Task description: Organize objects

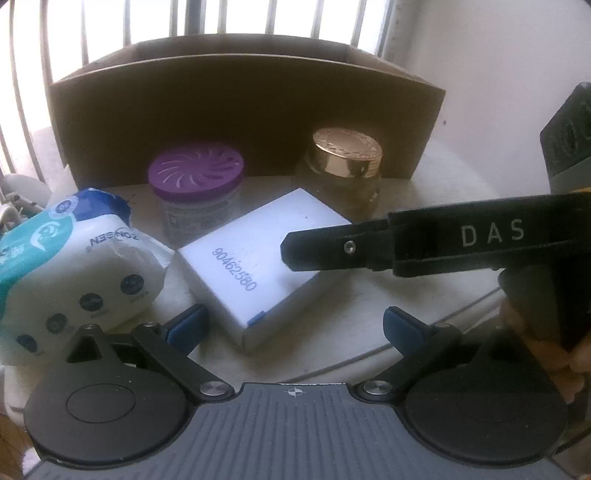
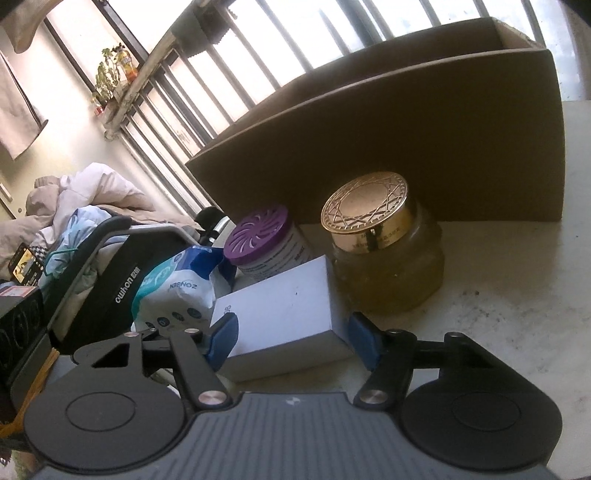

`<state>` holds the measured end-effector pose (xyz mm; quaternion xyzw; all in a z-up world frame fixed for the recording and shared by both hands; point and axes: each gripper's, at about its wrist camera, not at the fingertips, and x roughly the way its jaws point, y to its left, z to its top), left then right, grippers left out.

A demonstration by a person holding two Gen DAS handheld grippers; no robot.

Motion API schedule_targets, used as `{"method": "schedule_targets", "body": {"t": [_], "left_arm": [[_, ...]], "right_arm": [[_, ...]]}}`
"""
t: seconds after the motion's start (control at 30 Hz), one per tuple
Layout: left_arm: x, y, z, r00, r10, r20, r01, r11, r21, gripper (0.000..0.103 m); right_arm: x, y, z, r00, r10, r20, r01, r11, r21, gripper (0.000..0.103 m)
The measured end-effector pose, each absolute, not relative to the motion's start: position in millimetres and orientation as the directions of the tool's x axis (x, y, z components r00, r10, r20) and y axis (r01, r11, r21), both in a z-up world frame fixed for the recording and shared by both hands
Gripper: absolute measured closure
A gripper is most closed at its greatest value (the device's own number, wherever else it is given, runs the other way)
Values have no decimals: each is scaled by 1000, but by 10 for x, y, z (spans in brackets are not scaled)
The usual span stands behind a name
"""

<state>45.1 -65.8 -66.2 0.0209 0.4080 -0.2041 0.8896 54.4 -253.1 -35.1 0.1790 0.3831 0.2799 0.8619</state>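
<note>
Both views differ: right gripper (image 2: 291,341) clamps the white box (image 2: 284,310); left gripper (image 1: 291,325) gapes empty.

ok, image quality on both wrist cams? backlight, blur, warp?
Left wrist: window blown out, carton face dark, soft focus, edges bowed. Right wrist: same backlight, bars curve, glare on gold lid, white box readable.

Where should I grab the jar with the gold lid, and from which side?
Grip the gold lid jar across its glass body just under the lid, where the rounded walls give both fingers a hold. Come from the front right over bare tabletop: the cardboard box blocks the back and the white box crowds the left.
</note>
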Motion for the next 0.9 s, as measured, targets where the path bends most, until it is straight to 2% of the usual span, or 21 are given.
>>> {"method": "schedule_targets", "body": {"t": [0.9], "left_arm": [[248, -787, -663, 549, -387, -741, 444, 886, -134, 0]], "right_arm": [[230, -2729, -352, 538, 624, -566, -294, 769, 568, 35]]}}
